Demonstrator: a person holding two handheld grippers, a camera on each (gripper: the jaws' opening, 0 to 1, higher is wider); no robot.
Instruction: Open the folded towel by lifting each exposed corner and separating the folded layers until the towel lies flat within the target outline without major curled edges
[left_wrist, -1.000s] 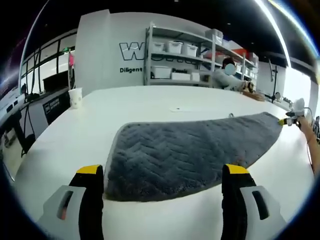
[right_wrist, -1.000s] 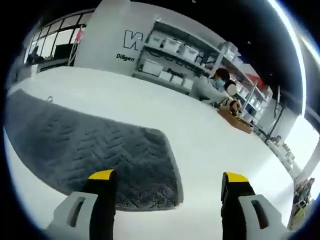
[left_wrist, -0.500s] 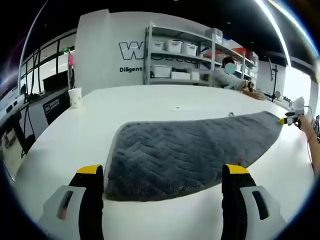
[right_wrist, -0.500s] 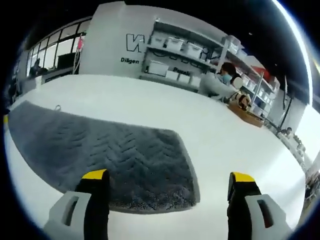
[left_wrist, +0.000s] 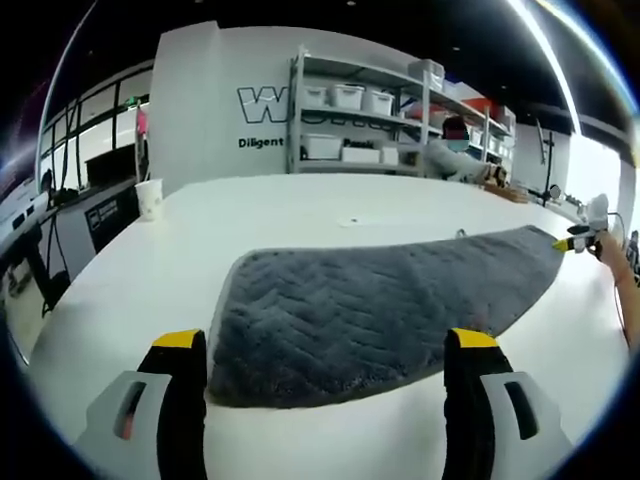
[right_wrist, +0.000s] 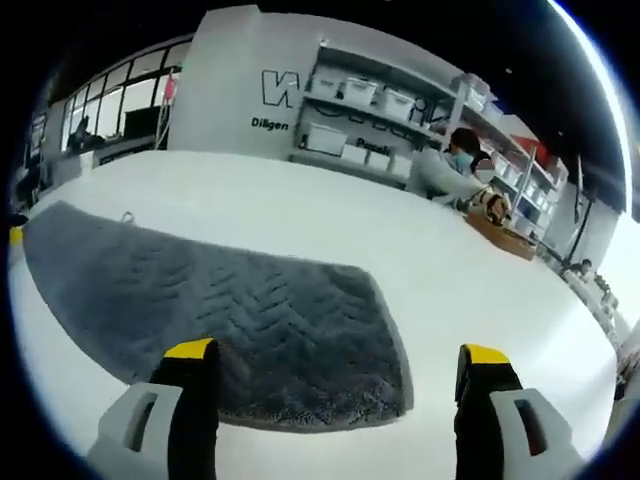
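A grey towel (left_wrist: 370, 300) with a chevron weave lies spread on the white table (left_wrist: 150, 290), its near edge just beyond my left gripper (left_wrist: 325, 345). That gripper is open, with nothing between its yellow-tipped fingers (left_wrist: 180, 345). At the towel's far right end the other gripper (left_wrist: 578, 240) shows, small, held in a hand. In the right gripper view the same towel (right_wrist: 230, 310) stretches away to the left, its near right corner between the jaws. My right gripper (right_wrist: 335, 355) is open and holds nothing.
A white paper cup (left_wrist: 150, 195) stands at the table's far left. Shelves (left_wrist: 360, 110) with white bins line the back wall. A person (right_wrist: 445, 170) sits at the table's far side beside a wooden box (right_wrist: 500, 235).
The right gripper's view has shifted, so the towel's corner now sits more centrally between its jaws. The left gripper view is nearly unchanged. Both grippers stay open.
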